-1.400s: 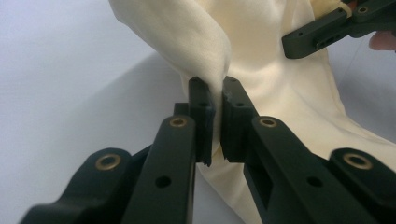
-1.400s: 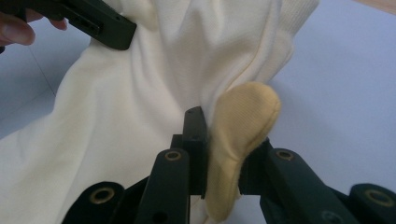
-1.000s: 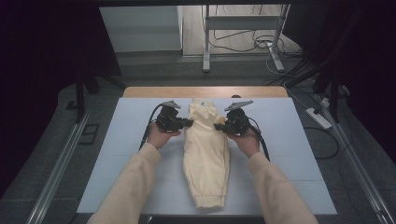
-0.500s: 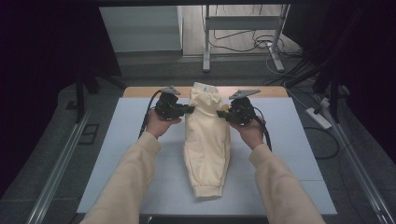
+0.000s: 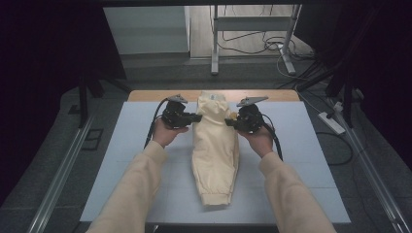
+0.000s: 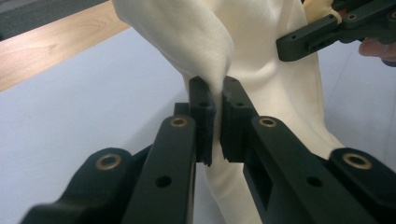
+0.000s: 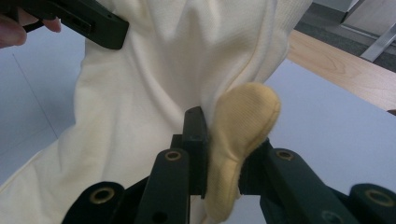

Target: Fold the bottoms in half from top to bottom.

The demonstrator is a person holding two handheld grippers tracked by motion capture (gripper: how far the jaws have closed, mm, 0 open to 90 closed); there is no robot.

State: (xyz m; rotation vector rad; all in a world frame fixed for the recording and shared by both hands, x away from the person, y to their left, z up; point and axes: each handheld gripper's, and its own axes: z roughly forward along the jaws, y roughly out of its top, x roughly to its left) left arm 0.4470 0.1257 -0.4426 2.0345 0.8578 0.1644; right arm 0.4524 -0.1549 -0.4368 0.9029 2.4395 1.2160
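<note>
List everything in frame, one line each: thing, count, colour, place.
garment: 1, cream, lengthwise on the mat's middle, far end lifted
ribbed cuff: 1, yellower cream, between the right jaws
mat: 1, pale blue-grey, covering the table
table: 1, light wood, strip showing at far edge
metal stand: 1, grey, floor beyond table
power strip: 1, white, floor right of table
left hand-held gripper: 1, black, shut on garment's left side
right hand-held gripper: 1, black, shut on garment's right side
sleeves: 2, cream, entering from bottom
</note>
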